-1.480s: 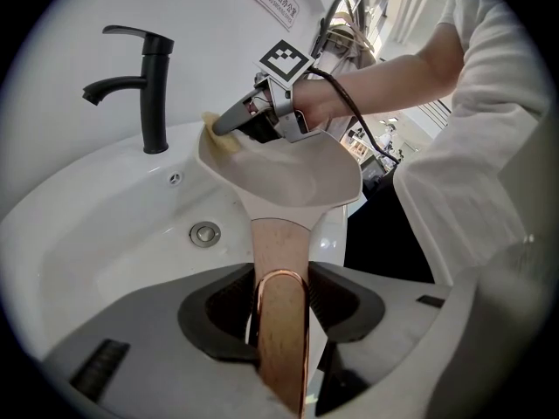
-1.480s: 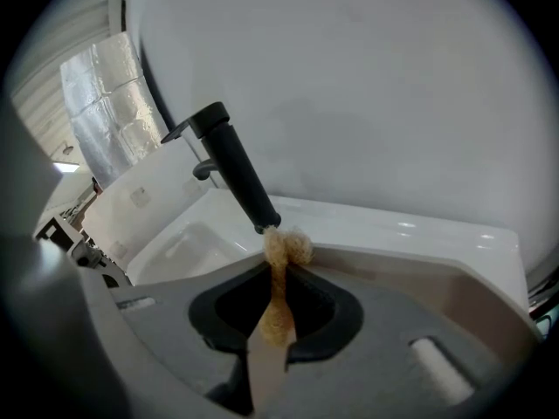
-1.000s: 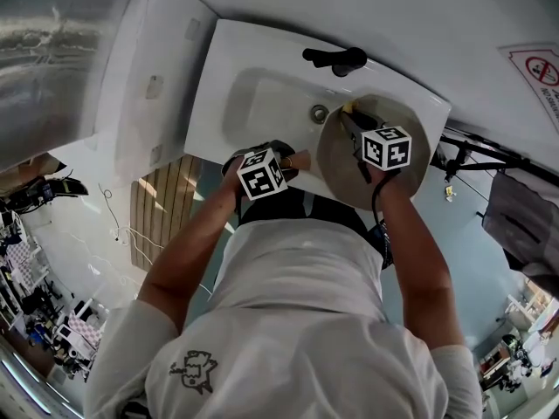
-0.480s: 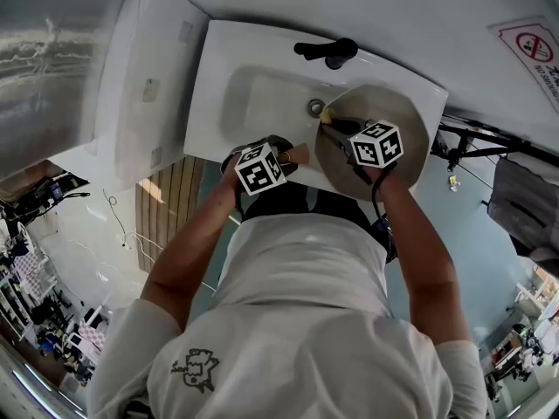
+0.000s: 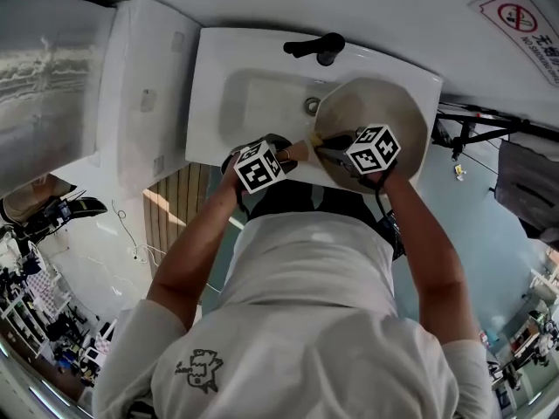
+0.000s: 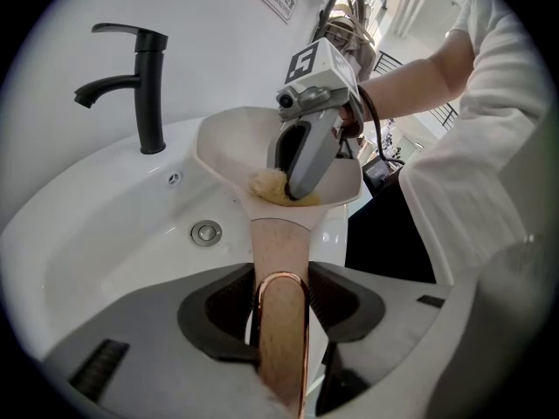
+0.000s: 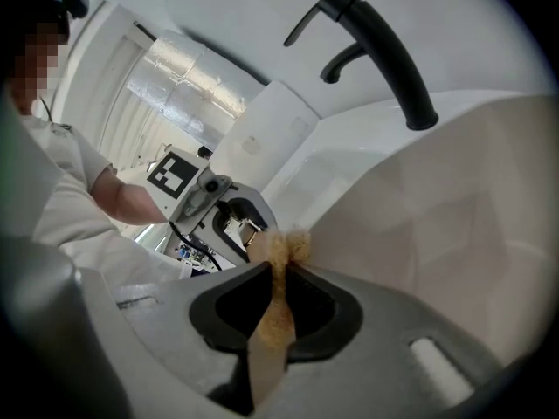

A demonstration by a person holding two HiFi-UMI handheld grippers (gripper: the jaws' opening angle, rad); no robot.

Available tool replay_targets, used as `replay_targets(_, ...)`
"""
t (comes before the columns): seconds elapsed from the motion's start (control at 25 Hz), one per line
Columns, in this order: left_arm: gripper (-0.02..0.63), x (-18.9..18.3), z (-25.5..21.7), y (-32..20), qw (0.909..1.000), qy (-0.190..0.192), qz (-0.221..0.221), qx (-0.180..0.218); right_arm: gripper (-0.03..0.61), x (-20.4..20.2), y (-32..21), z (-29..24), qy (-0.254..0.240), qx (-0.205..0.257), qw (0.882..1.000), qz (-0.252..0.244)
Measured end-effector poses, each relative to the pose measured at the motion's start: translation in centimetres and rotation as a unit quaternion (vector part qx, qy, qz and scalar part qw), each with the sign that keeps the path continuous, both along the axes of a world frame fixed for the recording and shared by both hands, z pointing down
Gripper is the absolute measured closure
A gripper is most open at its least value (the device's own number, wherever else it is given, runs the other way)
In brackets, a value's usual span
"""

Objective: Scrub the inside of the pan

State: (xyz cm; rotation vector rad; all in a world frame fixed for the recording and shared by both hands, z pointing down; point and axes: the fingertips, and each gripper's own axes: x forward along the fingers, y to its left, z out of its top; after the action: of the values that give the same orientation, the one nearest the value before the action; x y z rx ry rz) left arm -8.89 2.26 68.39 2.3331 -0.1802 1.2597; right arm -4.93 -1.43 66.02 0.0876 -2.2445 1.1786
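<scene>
The pan [image 5: 389,107] is held over the right end of the white sink [image 5: 208,85], next to the black tap [image 5: 316,46]. That is a good spot, I think, because any dirty water can drip into the bowl and run to the drain [image 6: 206,232].

The left gripper [image 6: 281,311] has its jaws partly closed on the pan's wooden handle [image 6: 278,256], one jaw on each side, squeezing it. The handle sticks out over the near edge of the sink, and the pan sits just past the jaw tips. It is tipped so its inside faces the other gripper. I think this grip is there to keep the pan from sliding while it gets rubbed.

The right gripper [image 7: 278,308] has its jaws nearly together, pinching a thin yellow sponge [image 7: 281,250]. The fluffy end of the sponge pokes out past the jaw tips. In the left gripper view the sponge is down inside the pan, touching the pale bottom close to where the handle joins on. The rest of the inside stretches away to the far rim, toward the tap.

So one gripper holds the pan and the other one scrubs. The scrubbing looks under way, at the near part of the pan.
</scene>
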Motion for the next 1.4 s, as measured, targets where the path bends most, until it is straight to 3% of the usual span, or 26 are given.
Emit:
replay_targets(0.28,0.437,0.0,-0.1,-0.3,0.9997,-0.016,0.016,0.006,0.531,1.6,2.6,-0.2,0.014,-0.047,0.998,-0.042)
replay_targets(0.56,0.437,0.1,-0.4,-0.6,0.9995,-0.022,0.022,0.008,0.529,4.8,6.6,-0.6,0.050,-0.155,0.981,-0.101)
replay_targets(0.72,0.437,0.0,-0.5,-0.6,0.9995,-0.019,0.025,0.005,0.529,6.6,8.2,-0.8,0.093,-0.202,0.965,-0.138)
replay_targets(0.92,0.437,-0.1,-0.7,-0.8,0.9996,-0.015,0.023,0.005,0.529,9.7,9.1,-0.3,0.159,-0.228,0.941,-0.191)
replay_targets(1.16,0.437,-0.3,-1.1,-1.4,0.9996,-0.013,0.023,0.010,0.529,13.7,9.5,0.8,0.248,-0.256,0.906,-0.230)
replay_targets(1.4,0.437,-0.2,-1.2,-1.4,0.9996,-0.012,0.022,0.010,0.529,16.0,9.3,1.2,0.329,-0.244,0.863,-0.297)
